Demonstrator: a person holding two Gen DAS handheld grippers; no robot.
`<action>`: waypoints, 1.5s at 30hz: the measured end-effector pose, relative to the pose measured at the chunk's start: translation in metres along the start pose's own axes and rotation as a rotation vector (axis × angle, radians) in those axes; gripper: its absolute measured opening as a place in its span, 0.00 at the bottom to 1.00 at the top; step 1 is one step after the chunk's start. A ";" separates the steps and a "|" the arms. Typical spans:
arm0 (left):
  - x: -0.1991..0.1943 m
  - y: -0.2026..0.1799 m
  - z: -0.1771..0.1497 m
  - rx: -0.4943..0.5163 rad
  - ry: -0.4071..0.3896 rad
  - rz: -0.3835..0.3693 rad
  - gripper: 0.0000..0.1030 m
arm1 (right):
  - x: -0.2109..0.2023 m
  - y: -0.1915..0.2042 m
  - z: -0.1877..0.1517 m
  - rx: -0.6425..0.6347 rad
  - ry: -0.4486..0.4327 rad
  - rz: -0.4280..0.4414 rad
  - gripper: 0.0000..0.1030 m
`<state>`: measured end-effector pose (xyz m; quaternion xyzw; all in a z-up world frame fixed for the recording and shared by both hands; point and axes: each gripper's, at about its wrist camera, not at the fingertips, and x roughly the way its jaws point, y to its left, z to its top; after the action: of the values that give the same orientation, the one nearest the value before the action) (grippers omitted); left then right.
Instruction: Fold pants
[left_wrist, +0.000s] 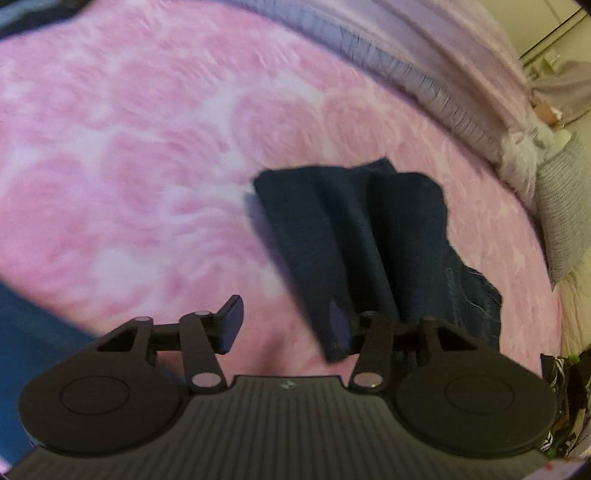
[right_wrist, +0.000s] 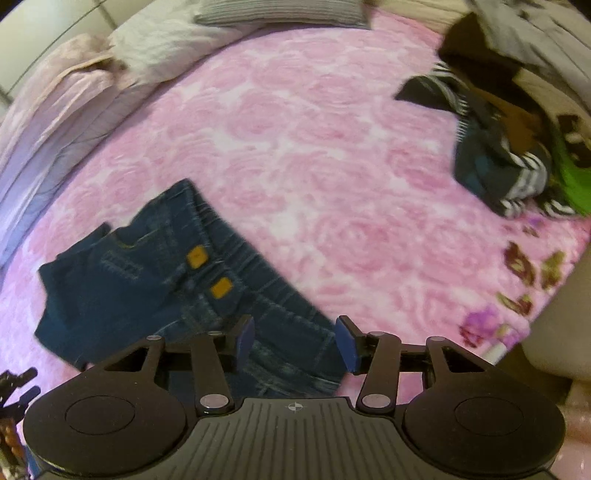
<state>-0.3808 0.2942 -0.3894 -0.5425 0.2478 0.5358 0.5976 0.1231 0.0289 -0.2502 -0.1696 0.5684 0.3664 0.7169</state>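
Observation:
The pants are dark blue jeans lying on a pink rose-patterned blanket (left_wrist: 147, 166). In the left wrist view a bunched, creased part of the pants (left_wrist: 362, 236) rises from the blanket straight ahead. Its near edge drapes over the right finger of my left gripper (left_wrist: 286, 326) and hides that pad; the left finger (left_wrist: 232, 321) is bare. The jaws stand wide apart. In the right wrist view the pants (right_wrist: 155, 280) lie flat at lower left, showing seams and two yellow patches. My right gripper (right_wrist: 295, 339) hovers open over their near end, which shows between its fingers.
A heap of mixed clothes (right_wrist: 506, 147) lies at the blanket's far right. Folded lilac bedding (left_wrist: 424, 70) and a grey striped pillow (left_wrist: 561, 206) line the far edge. Blue fabric (left_wrist: 26, 350) shows at the lower left of the left wrist view.

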 end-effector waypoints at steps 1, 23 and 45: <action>0.015 -0.001 0.005 -0.001 0.019 0.006 0.48 | 0.001 -0.005 -0.002 0.020 -0.001 -0.018 0.44; -0.120 0.005 0.077 0.286 -0.258 0.483 0.38 | 0.118 0.095 0.080 -0.319 -0.028 0.220 0.50; -0.098 0.052 0.050 0.094 -0.154 0.468 0.41 | 0.168 0.094 0.132 -0.442 -0.228 0.281 0.03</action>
<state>-0.4724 0.2952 -0.3093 -0.3994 0.3450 0.6872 0.4992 0.1612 0.2351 -0.3526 -0.1990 0.4085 0.5939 0.6640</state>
